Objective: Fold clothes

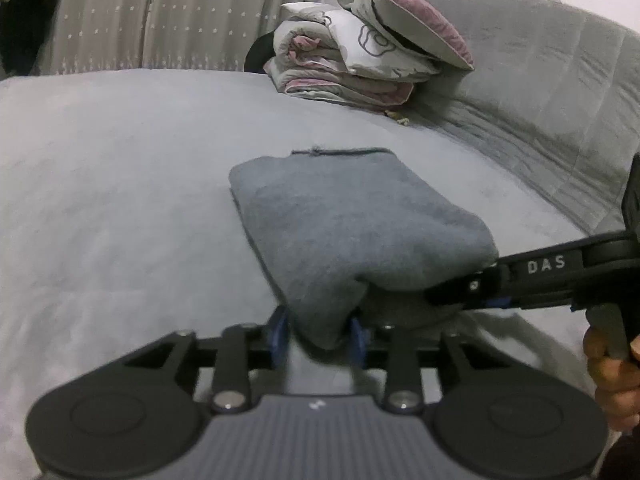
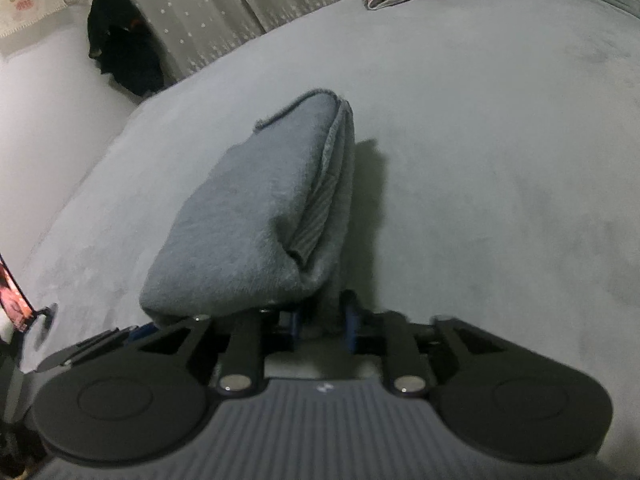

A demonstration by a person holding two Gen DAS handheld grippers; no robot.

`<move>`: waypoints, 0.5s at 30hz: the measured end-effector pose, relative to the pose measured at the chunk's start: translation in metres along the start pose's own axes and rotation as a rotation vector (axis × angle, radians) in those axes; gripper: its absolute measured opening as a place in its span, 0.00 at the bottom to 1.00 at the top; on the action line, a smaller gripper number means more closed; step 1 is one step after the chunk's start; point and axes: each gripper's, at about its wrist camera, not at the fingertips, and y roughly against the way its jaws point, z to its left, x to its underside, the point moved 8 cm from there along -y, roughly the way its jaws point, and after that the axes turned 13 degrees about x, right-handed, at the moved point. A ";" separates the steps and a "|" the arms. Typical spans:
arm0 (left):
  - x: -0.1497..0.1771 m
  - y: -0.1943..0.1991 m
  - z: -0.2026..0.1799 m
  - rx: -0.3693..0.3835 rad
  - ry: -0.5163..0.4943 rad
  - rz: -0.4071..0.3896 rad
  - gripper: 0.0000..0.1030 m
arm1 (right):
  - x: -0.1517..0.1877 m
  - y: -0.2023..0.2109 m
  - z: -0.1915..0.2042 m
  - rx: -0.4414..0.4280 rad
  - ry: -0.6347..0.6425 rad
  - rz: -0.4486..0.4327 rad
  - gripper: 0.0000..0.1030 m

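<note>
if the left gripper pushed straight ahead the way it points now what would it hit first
The folded grey towel: the left gripper already has its near edge between the fingers, so it would likely just push further into the bundle.

A home bedroom: a grey-sheeted bed (image 1: 120, 184), folded quilts (image 1: 344, 68) against a padded headboard (image 1: 540, 80), star-patterned curtains (image 1: 192, 16).

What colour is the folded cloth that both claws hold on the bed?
Plain blue-grey. The folded cloth shows best in the right wrist view.
</note>
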 end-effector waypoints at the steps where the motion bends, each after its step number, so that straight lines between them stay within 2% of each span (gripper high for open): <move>1: -0.001 0.004 0.002 0.007 0.012 -0.009 0.43 | -0.001 0.004 -0.003 0.008 -0.002 -0.008 0.36; 5: -0.010 0.022 0.007 0.046 0.049 -0.057 0.45 | -0.008 0.024 -0.011 0.013 -0.016 -0.056 0.40; 10: -0.028 0.037 0.002 0.066 0.036 -0.114 0.49 | -0.021 0.047 -0.027 0.020 -0.100 -0.138 0.41; 15: -0.047 0.032 0.000 0.070 0.053 -0.164 0.49 | -0.036 0.058 -0.032 0.018 -0.175 -0.238 0.41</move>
